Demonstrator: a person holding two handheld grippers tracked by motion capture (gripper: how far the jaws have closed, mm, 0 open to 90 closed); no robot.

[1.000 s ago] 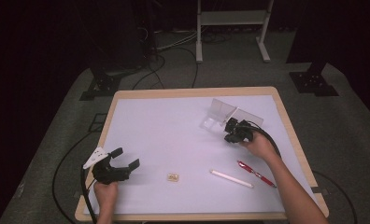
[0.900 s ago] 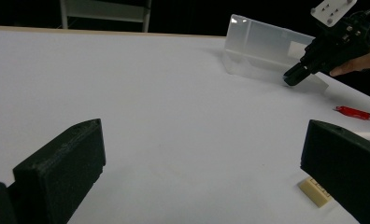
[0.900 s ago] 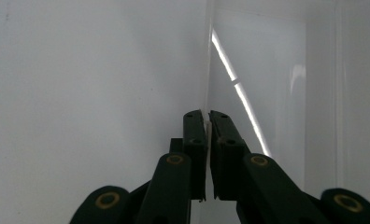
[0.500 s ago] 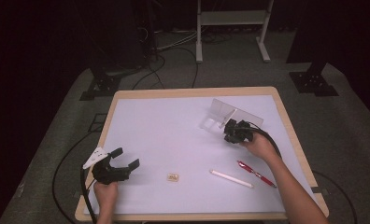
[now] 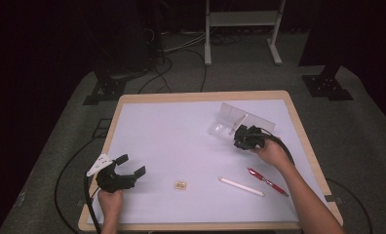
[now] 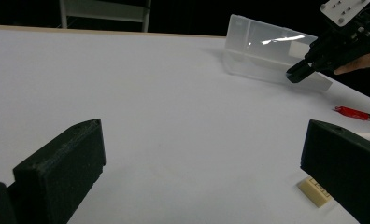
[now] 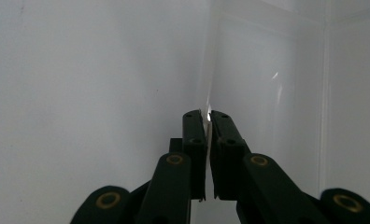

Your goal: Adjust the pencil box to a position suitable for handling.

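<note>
Pinching the near wall of the clear plastic box with my right gripper, jaws clamped on its thin edge.

From that grip outward: I judge I hold the wall to steady or drag the box, which sits at the table's far right; I can't tell whether anything is inside it. Near my right forearm lie a red pen and a white stick, just beside each other. A small tan eraser rests mid-front. My left gripper hovers at the front left, jaws wide apart, holding nothing, likely waiting its turn.
</note>
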